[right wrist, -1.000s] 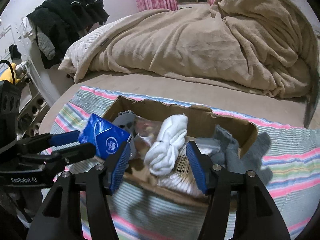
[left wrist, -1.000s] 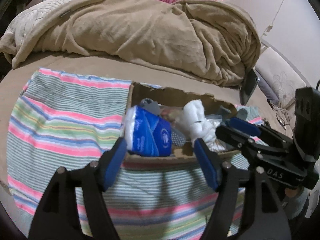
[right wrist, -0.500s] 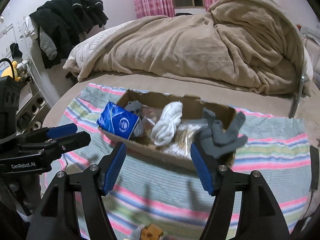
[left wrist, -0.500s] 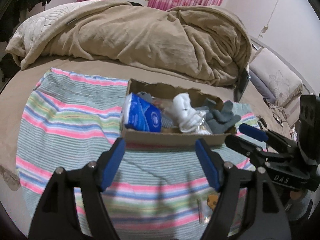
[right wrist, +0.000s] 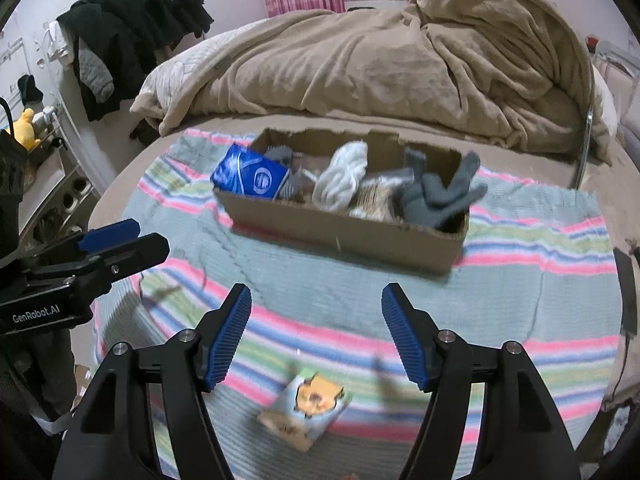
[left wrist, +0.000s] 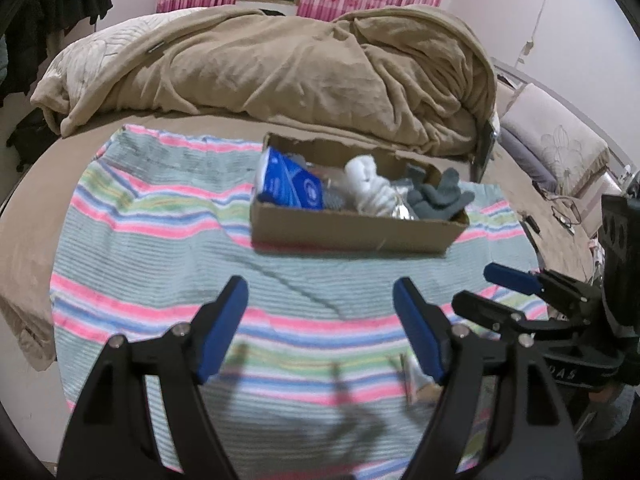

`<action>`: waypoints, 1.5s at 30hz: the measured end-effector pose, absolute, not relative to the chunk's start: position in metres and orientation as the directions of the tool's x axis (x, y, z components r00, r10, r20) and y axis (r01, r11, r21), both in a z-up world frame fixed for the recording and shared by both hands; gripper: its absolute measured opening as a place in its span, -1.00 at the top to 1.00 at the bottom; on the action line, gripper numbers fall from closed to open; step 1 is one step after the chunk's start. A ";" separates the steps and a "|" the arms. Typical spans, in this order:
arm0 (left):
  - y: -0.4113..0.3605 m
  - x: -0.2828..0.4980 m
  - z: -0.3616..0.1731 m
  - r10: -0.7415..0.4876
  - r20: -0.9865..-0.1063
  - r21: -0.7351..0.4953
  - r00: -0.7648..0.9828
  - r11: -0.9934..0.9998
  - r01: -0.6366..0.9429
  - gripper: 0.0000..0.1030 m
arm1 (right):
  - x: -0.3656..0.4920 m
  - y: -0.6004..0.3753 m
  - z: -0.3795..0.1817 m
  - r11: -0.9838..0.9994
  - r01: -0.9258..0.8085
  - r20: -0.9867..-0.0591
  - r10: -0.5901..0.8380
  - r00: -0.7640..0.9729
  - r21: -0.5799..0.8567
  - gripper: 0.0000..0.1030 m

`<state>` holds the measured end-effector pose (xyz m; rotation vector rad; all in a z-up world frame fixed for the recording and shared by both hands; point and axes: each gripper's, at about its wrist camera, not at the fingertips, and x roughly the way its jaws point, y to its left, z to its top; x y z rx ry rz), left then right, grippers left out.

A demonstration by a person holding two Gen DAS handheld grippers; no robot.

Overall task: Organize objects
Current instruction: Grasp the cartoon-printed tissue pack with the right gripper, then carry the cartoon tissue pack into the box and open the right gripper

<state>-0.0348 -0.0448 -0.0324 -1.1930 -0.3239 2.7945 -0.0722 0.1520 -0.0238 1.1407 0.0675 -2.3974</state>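
Note:
A low cardboard box (left wrist: pixel 352 230) (right wrist: pixel 340 232) stands on a striped towel (left wrist: pixel 160 240) (right wrist: pixel 540 300) on the bed. In it lie a blue packet (left wrist: pixel 290 184) (right wrist: pixel 252 174), a white rolled cloth (left wrist: pixel 372 186) (right wrist: pixel 340 180) and grey socks (left wrist: pixel 436 196) (right wrist: pixel 436 196). A small snack packet (right wrist: pixel 306 406) lies on the towel just below my right gripper (right wrist: pixel 316 336), which is open and empty. My left gripper (left wrist: pixel 320 328) is open and empty, well short of the box. The packet shows partly behind the left gripper's right finger (left wrist: pixel 416 376).
A rumpled tan blanket (left wrist: pixel 280 60) (right wrist: pixel 380 60) fills the bed behind the box. Dark clothes (right wrist: pixel 132 28) hang at the left wall. A cushioned seat (left wrist: pixel 556 148) stands at the right. The towel's front edge is near both grippers.
Both grippers have pulled back from the box toward the near edge of the towel, still open. The snack packet has come into view under the right gripper.

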 end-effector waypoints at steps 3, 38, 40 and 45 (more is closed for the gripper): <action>-0.043 -0.028 -0.037 0.162 -0.707 -0.226 -0.689 -0.974 0.003 -0.48 | -0.064 0.152 -0.033 -0.884 0.438 -0.760 -0.395 -0.517 0.162 -0.38; -0.042 -0.024 -0.087 0.126 -0.782 -0.194 -0.610 -0.980 0.046 -0.49 | -0.056 0.153 -0.078 -0.875 0.443 -0.830 -0.388 -0.402 0.195 0.04; -0.040 -0.028 -0.084 0.127 -0.779 -0.193 -0.614 -0.980 0.042 -0.49 | -0.060 0.156 -0.068 -0.873 0.445 -0.816 -0.399 -0.419 0.198 0.04; -0.037 -0.042 -0.074 0.127 -0.769 -0.190 -0.626 -0.981 0.035 -0.49 | -0.073 0.159 -0.048 -0.870 0.451 -0.789 -0.416 -0.452 0.200 0.05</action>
